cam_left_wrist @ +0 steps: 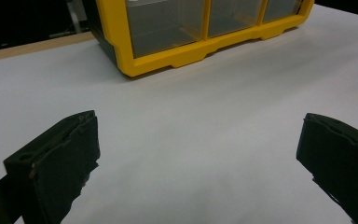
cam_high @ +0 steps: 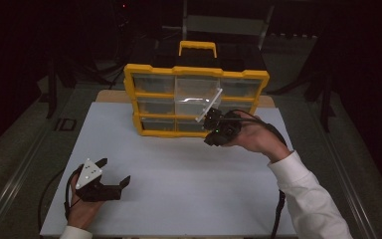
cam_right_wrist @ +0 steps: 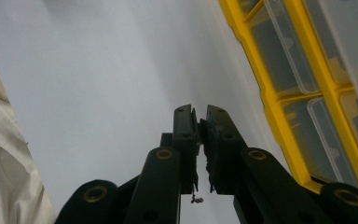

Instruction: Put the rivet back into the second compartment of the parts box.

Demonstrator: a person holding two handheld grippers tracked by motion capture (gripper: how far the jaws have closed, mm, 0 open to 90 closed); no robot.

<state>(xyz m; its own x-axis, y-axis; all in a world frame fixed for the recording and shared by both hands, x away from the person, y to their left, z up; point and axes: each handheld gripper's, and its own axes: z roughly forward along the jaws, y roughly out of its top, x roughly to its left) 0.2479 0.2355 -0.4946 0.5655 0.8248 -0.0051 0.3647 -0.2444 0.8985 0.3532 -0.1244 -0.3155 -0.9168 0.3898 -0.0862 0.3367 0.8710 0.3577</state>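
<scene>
A yellow organiser [cam_high: 129, 79] with clear drawers stands at the back of the white table. One clear drawer [cam_high: 206, 102] of its middle column sticks out, tilted. Just below and in front of that drawer, my right gripper [cam_high: 209, 139] hovers in a hand. In the right gripper view its jaws are shut, nothing shows between them, and the organiser frame [cam_right_wrist: 270, 107] and the protruding drawer [cam_right_wrist: 354, 51] lie to the right. My left gripper [cam_high: 112, 174] rests open at the front left. In the left gripper view, bare table lies inside the left gripper [cam_left_wrist: 198, 135], with the organiser [cam_left_wrist: 168, 58] farther off.
The white table top [cam_high: 179, 174] spreads between the two hands. A black-and-yellow handle [cam_high: 197, 47] tops the organiser. A wooden board edge [cam_left_wrist: 32, 46] shows behind the white surface. Dark floor and metal rails [cam_high: 10, 184] flank the table.
</scene>
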